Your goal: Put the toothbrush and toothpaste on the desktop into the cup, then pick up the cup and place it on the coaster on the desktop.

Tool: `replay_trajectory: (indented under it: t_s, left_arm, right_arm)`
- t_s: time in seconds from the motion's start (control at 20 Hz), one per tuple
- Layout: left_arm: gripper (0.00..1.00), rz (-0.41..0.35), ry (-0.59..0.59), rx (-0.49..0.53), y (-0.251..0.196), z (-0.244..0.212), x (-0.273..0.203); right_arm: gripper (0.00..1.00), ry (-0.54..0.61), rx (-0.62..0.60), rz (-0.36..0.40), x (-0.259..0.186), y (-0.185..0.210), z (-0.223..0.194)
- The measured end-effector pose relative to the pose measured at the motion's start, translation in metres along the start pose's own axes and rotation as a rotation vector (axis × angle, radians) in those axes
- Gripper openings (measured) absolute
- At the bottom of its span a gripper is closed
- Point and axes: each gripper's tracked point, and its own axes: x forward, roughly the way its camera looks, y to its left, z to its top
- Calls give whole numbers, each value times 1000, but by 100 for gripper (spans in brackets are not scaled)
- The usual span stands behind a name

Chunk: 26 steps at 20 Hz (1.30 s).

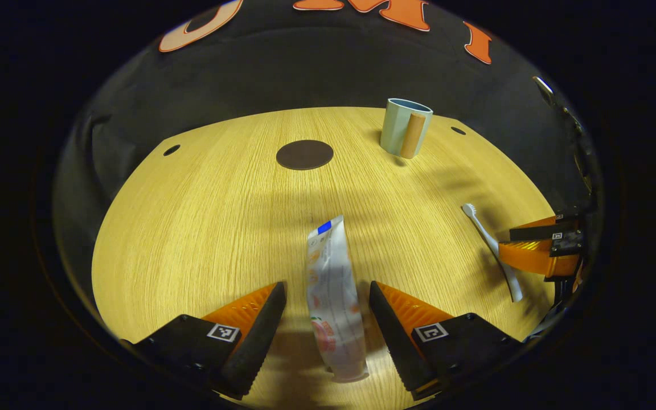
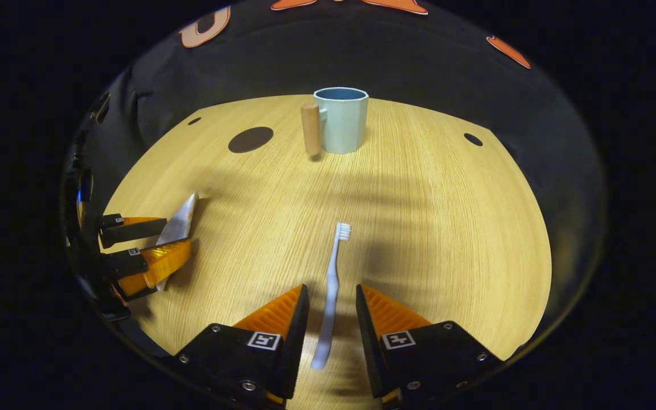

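Observation:
A white toothpaste tube lies flat on the wooden desktop, between the fingers of my left gripper. That gripper is open, with a gap on each side of the tube. A white toothbrush lies between the fingers of my right gripper, which is also open and not touching it. The pale blue cup with a wooden handle stands upright at the far side, and a dark round coaster lies to its left. The left gripper view also has the cup, coaster, toothbrush and right gripper.
The desktop has small dark holes near its far corners. Black cloth walls close in behind it. In the right gripper view the left gripper sits at the left edge around the toothpaste.

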Motion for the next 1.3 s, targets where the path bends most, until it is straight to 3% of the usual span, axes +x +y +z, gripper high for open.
replay_trajectory:
  t_s: [0.1,0.2,0.25,0.3,0.35,0.4,0.55,0.75,0.85,1.3]
  left_arm:
    - [96,13,7,-4,2,0,0]
    - [81,24,11,-15,5,-2,-1]
    - [83,35,16,-24,3,-3,3]
    - [78,44,13,-26,2,-3,4]
    - [74,50,16,-39,2,-1,6]
    - [60,46,21,-45,5,2,2]
    - [53,28,6,-50,6,19,5]
    - [45,15,-6,-65,8,21,3]
    - [25,13,-5,-97,12,20,8]
    - [22,15,-46,-104,16,24,-2]
  right_arm:
    - [45,20,9,-3,4,0,-2]
    - [40,36,16,-11,9,-2,-4]
    - [36,39,20,-20,10,-4,-4]
    - [34,46,22,-25,12,-5,-5]
    - [27,35,24,-24,12,-4,-2]
    - [24,33,21,-24,13,-3,-2]
    - [10,19,21,-22,13,-4,1]
    - [7,-6,47,9,9,0,10]
    - [6,-19,49,16,8,-1,14]
    - [6,-140,33,35,-2,-3,43]
